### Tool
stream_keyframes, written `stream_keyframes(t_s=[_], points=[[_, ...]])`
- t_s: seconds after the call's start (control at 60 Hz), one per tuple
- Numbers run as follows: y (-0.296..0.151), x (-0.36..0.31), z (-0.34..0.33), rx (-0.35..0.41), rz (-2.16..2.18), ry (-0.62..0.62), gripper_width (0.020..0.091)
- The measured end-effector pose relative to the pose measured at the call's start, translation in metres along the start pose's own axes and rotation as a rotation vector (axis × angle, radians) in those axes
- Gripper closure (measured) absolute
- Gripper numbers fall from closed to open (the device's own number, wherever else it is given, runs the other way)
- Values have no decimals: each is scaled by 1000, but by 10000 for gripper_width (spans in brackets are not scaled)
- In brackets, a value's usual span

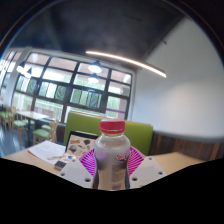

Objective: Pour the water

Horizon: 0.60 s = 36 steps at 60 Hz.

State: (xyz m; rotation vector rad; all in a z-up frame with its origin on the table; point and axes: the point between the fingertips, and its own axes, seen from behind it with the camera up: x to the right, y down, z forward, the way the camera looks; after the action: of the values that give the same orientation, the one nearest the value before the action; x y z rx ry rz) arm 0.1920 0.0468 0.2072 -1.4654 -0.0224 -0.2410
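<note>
Gripper (pixel 112 172) closed on water bottle (pixel 112 158): pink pads (pixel 91 165) pressed against both sides of the clear body, no gap visible at either side. Bottle upright between the fingers, red cap (pixel 113 127) in place at the top.

Judged step: carrying the bottle toward a pour. Hold firmly at mid-body. Keep upright until over a receiving vessel; none visible from here. Confirm cap removal before tilting, since a pour is impossible with it on. Tilt slowly, neck leading, to limit slosh and slip in the pads.

Just beyond the fingers: light table (pixel 178 160) with a sheet of paper (pixel 45 150) on it, to one side of the bottle. Behind: green sofa (pixel 85 124). Further: wall of large windows (pixel 70 88). Overhead: long strip light (pixel 125 62) on a pale ceiling.
</note>
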Motion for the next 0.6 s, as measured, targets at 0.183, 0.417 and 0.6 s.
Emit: stream_keyframes(t_s=[0.183, 0.417, 0.6], points=[[82, 8, 35, -132, 198, -29, 755], [117, -6, 24, -153, 210, -76, 757], [118, -7, 24, -132, 163, -64, 737]])
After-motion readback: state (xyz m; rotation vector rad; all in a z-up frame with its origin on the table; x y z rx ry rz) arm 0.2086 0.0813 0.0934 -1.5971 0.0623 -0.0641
